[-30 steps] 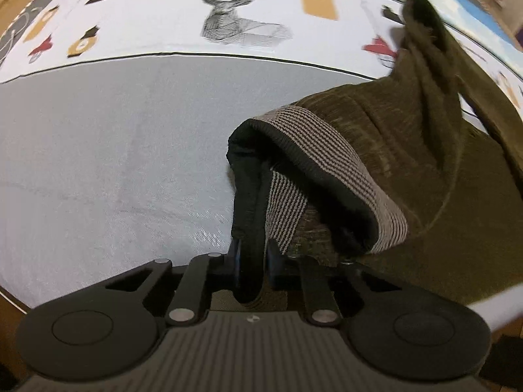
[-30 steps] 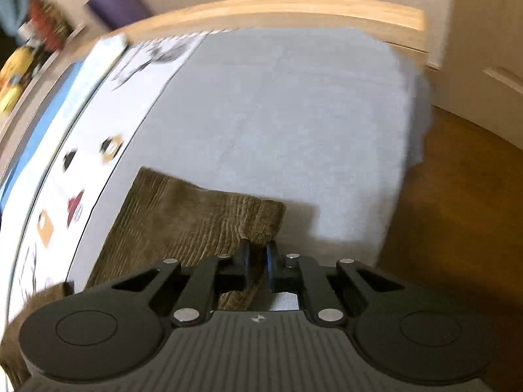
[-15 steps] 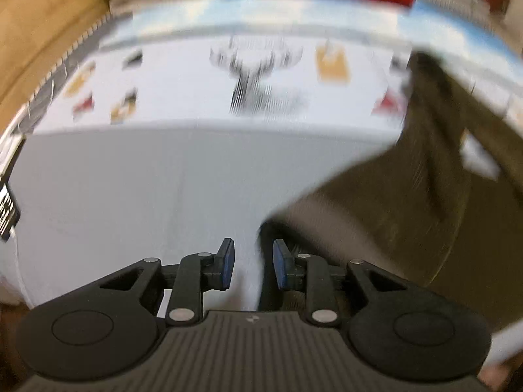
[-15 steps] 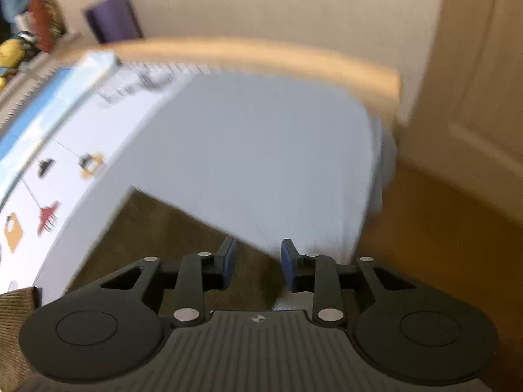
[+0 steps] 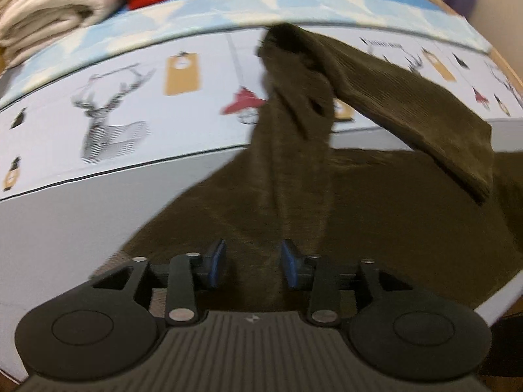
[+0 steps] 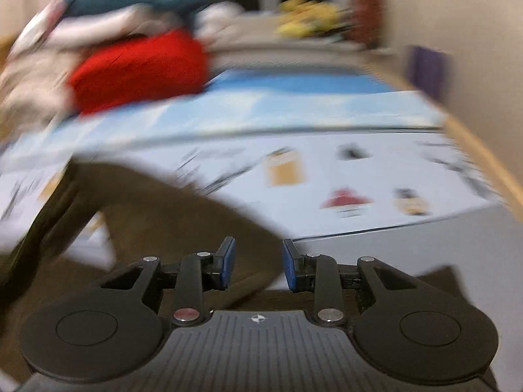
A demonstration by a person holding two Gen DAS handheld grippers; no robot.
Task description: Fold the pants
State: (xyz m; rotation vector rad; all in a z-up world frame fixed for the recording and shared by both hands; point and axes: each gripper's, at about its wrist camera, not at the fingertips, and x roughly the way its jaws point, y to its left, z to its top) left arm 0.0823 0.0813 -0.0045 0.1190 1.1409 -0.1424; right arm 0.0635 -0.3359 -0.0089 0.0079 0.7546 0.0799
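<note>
The olive-brown corduroy pants [image 5: 376, 202] lie on the grey part of the bed. A bunched fold rises in the middle and one leg [image 5: 408, 104] drapes to the right. My left gripper [image 5: 253, 263] hovers over the near edge of the pants. Its jaws are opening, and the blue pads [image 5: 215, 261] stand apart from the cloth. In the blurred right wrist view the pants [image 6: 140, 215] spread across the left and lower part. My right gripper [image 6: 258, 263] is open above them, gripping nothing.
The bed sheet [image 5: 124, 98] carries deer and lantern prints, with a blue band behind. Folded cream cloth [image 5: 49, 9] and a red garment [image 6: 137, 68] are stacked at the far side. A wooden bed rail [image 6: 483, 160] curves on the right. The bed's near edge [image 5: 497, 300] drops off at lower right.
Both grippers have let go of the pants and opened. The left one swung right over the cloth. The right one rolled and turned from the floor side toward the far end of the bed.
</note>
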